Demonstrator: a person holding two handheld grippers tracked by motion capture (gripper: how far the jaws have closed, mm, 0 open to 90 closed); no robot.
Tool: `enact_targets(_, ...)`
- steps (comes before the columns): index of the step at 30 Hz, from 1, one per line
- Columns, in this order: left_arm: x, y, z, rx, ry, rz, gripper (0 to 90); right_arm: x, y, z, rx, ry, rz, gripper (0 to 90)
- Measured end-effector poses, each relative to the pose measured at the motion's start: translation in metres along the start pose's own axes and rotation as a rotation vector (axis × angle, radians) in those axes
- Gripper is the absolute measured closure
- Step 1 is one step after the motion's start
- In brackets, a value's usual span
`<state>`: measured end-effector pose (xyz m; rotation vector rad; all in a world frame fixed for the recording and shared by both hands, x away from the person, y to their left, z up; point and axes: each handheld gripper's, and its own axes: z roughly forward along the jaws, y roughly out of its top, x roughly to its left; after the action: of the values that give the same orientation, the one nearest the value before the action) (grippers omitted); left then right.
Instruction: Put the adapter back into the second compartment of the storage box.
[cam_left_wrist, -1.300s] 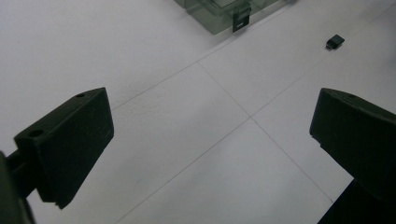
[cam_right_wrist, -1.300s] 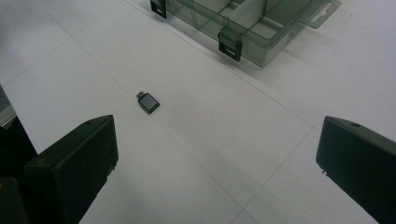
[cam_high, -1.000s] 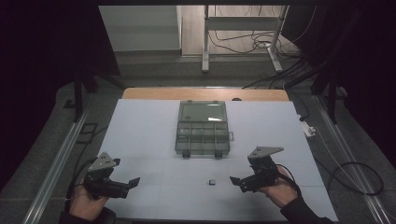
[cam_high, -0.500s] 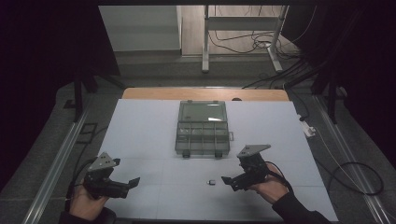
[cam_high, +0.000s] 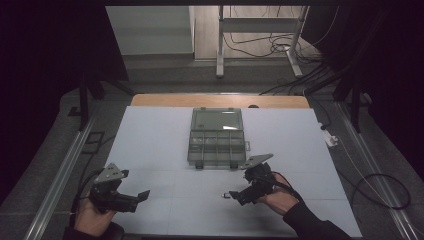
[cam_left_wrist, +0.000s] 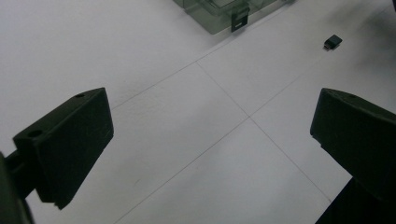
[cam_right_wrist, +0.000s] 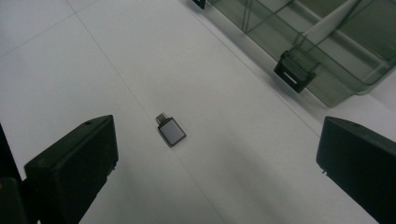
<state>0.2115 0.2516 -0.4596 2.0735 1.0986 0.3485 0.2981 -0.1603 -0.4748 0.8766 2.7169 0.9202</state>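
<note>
here the right gripper (cam_right_wrist: 219, 163) hovers, matte black jaws spread, over a small flat grey adapter (cam_right_wrist: 171, 131) beside the smoky plastic case (cam_right_wrist: 336, 70).

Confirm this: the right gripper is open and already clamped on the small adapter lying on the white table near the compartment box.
Not clamped. In the right gripper view the right gripper is open, and the small adapter lies free on the white table ahead of its jaws, untouched, near the compartment box.

Matt grey metal adapter (cam_right_wrist: 171, 131), smoky clear plastic case (cam_right_wrist: 327, 51), smooth white tabletop (cam_right_wrist: 93, 56)
</note>
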Motion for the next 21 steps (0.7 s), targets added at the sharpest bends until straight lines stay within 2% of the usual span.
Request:
enact_targets(12, 0.0, 0.0, 0.0, -0.002, -0.003, 0.0, 0.0, 0.012, 0.01, 0.019, 0.074, -0.004, -0.037, 0.0)
enact_targets(21, 0.0, 0.0, -0.001, -0.002, -0.004, 0.004, 0.0, 0.019, 0.011, 0.032, 0.122, -0.001, -0.072, 0.0)
